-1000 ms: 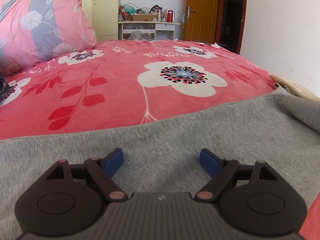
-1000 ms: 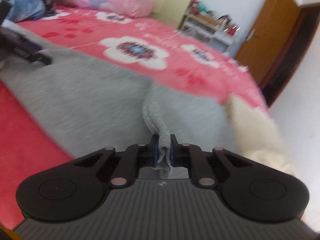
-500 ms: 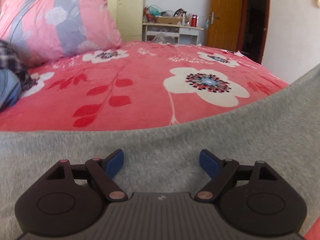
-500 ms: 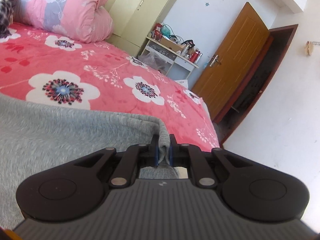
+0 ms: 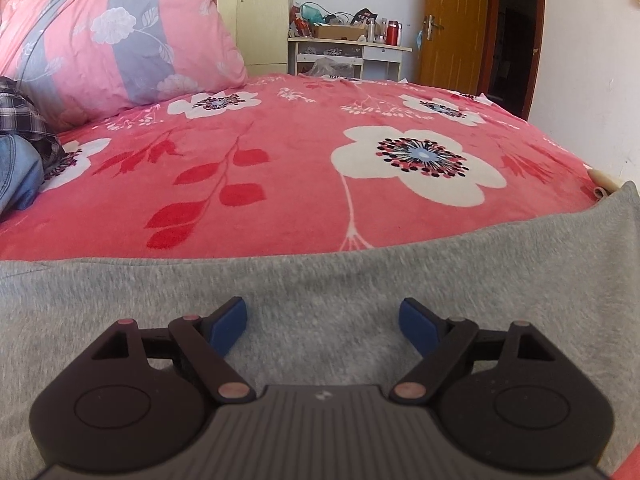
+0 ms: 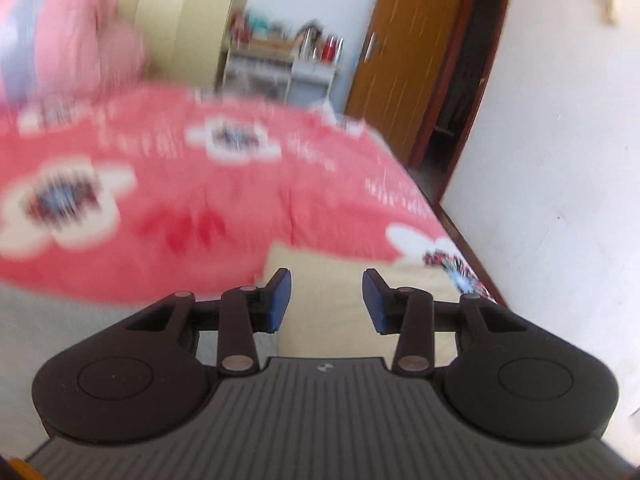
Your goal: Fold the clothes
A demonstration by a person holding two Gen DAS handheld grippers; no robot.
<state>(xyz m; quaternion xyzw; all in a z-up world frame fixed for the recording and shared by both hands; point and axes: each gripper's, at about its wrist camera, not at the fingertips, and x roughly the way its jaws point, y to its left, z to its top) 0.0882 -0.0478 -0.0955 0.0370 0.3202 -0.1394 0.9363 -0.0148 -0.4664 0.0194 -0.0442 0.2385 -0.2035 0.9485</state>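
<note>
1 grey garment [image 5: 320, 280] is spread flat across the near edge of the bed [image 5: 280, 184], apparently so it can be folded. The left tool [image 5: 322, 316] is held low over the grey cloth with its 2 blue pads spread, gripping nothing. The right tool [image 6: 326, 296] is likewise spread and empty, above 1 cream cloth [image 6: 328, 272] near the bed's right edge. 1 pink pillow [image 5: 120, 36] and some plaid and denim clothes [image 5: 20, 148] are seen at the far left.

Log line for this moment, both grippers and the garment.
left gripper: open, over grey garment | right gripper: open, empty, over cream cloth | garment: spread on red floral bedspread
</note>
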